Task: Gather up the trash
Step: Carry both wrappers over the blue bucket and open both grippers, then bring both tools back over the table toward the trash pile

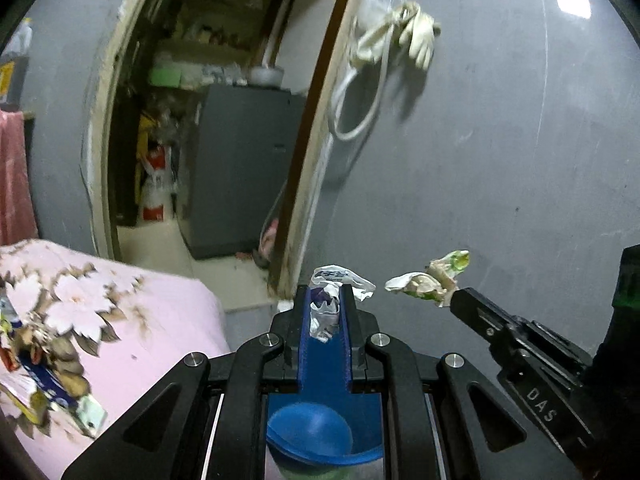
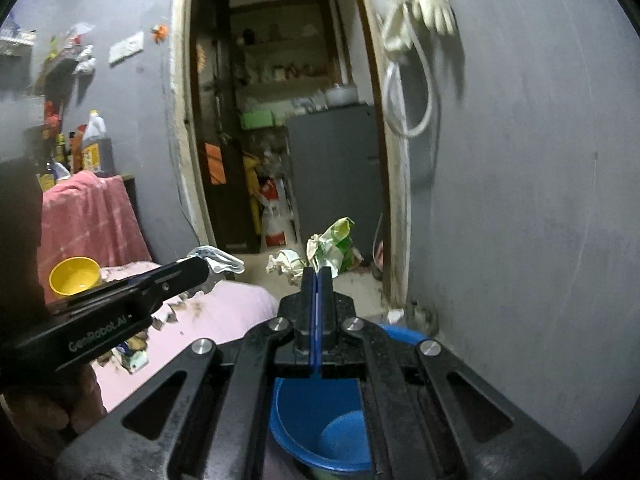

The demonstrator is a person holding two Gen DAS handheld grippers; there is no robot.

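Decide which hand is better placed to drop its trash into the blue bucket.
Right, probably. Its jaws pinch the green wrapper, and the blue bucket opens wide beneath them. In the left view the bucket shows smaller, further back behind the jaws holding the white wrapper.

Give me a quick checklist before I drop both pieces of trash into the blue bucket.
1. Left gripper shut on the white crumpled wrapper: ok.
2. Right gripper shut on the green and white wrapper: ok.
3. Blue bucket open, below the grippers: ok.
4. Trash directly over the bucket mouth: cannot tell.
5. Room left in the bucket: ok; its bottom shows bare.
6. More litter left on the pink floral bedspread: not ok; packets lie at its edge.
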